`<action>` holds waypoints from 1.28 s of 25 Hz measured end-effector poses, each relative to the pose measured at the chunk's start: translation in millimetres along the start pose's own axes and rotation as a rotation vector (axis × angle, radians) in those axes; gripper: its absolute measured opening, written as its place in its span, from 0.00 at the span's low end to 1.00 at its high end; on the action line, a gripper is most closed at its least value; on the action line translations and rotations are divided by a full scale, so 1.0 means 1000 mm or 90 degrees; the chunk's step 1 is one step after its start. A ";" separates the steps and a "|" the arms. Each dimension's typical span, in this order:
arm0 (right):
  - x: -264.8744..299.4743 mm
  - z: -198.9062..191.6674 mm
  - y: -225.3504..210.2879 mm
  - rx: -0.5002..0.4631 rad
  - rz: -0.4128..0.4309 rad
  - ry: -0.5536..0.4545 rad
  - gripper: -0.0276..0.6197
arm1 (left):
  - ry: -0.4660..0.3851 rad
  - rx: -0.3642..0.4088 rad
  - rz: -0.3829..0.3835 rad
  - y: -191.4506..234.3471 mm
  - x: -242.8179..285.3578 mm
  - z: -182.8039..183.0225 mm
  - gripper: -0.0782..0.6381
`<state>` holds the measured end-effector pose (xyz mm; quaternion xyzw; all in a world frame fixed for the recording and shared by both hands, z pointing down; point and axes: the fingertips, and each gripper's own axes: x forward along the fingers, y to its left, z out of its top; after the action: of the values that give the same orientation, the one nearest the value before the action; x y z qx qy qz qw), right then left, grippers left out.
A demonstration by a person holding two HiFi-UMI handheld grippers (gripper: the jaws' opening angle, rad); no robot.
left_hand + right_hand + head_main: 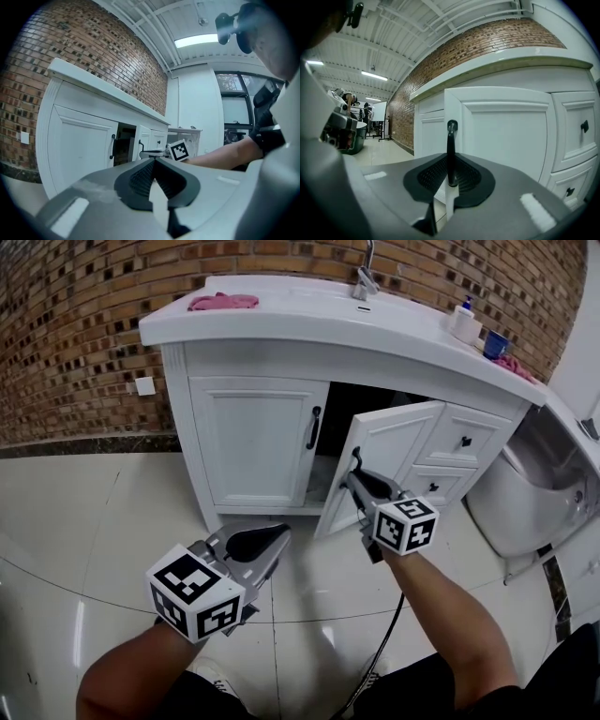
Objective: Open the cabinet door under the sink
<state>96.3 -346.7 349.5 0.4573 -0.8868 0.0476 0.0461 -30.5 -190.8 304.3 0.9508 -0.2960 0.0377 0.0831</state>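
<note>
A white vanity cabinet stands under the sink counter. Its right door hangs partly swung out, showing a dark gap behind it. My right gripper is shut on that door's black handle, which runs upright between the pads. The left door stays closed, its own black handle untouched. My left gripper hangs low in front of the cabinet, shut with nothing in it. In the left gripper view its pads meet, and the open door shows beyond.
Two small drawers sit right of the open door. A pink cloth, a tap and bottles rest on the counter. A steel bin stands at the right. Brick wall behind; glossy tiled floor around.
</note>
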 end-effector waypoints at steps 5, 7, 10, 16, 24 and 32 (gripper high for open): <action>-0.020 -0.002 0.002 0.003 0.001 -0.006 0.10 | 0.004 -0.009 -0.001 -0.001 0.001 -0.001 0.12; -0.025 -0.003 0.002 0.003 0.002 -0.003 0.10 | 0.005 -0.005 0.000 -0.001 0.002 -0.001 0.12; -0.036 -0.005 0.001 0.004 -0.001 0.006 0.10 | 0.006 -0.003 -0.001 -0.004 0.005 -0.002 0.12; -0.061 -0.008 -0.001 0.027 0.002 0.016 0.10 | 0.010 -0.002 -0.001 -0.006 0.007 -0.004 0.12; -0.093 -0.013 -0.009 0.036 -0.004 0.031 0.10 | 0.015 -0.005 -0.010 -0.012 0.019 -0.007 0.12; -0.131 -0.017 -0.025 0.027 -0.041 0.039 0.10 | 0.010 0.014 -0.042 -0.031 0.024 -0.006 0.12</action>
<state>192.7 -253.0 351.4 0.4846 -0.8687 0.0788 0.0648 6.9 -177.9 308.7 0.9606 -0.2634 0.0460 0.0760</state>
